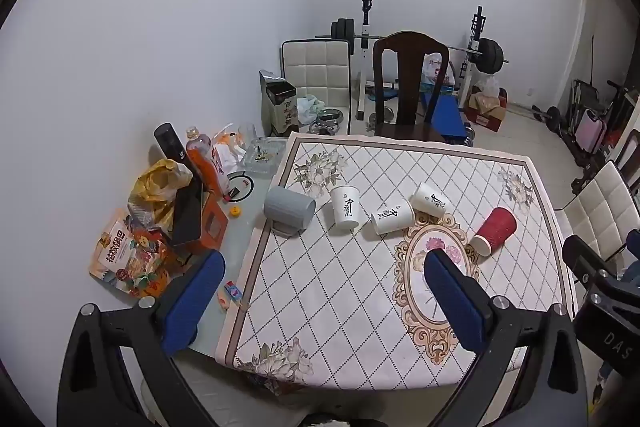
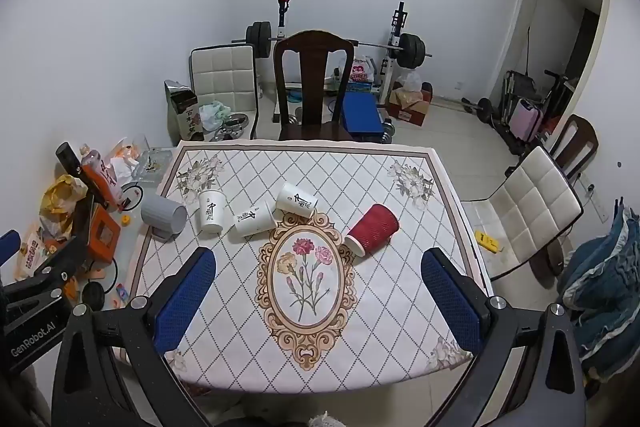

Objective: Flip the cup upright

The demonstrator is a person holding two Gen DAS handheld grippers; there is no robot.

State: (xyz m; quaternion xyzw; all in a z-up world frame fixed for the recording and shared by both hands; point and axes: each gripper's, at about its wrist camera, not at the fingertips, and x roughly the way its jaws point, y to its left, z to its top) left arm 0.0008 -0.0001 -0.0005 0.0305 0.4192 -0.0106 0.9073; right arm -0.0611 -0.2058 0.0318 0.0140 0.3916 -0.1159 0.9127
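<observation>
Several cups lie on their sides across the patterned tablecloth [image 2: 360, 327]. A grey cup [image 2: 164, 217] [image 1: 289, 209] lies at the left edge. Three white cups with black script lie in a row: one [image 2: 211, 211] [image 1: 345, 207], one [image 2: 253, 218] [image 1: 392, 215], one [image 2: 297, 200] [image 1: 430, 199]. A red ribbed cup [image 2: 372, 229] [image 1: 495, 230] lies on the right. My left gripper [image 1: 324, 291] is open and empty, above the near left part. My right gripper [image 2: 318, 285] is open and empty, above the flower medallion.
Clutter sits left of the cloth: a snack bag [image 1: 120, 255], an orange box [image 1: 200, 227], bottles [image 1: 200, 155] and an ashtray [image 1: 260, 157]. A dark wooden chair [image 2: 314, 87] stands at the far side, a white chair [image 2: 528, 211] to the right. Weights stand behind.
</observation>
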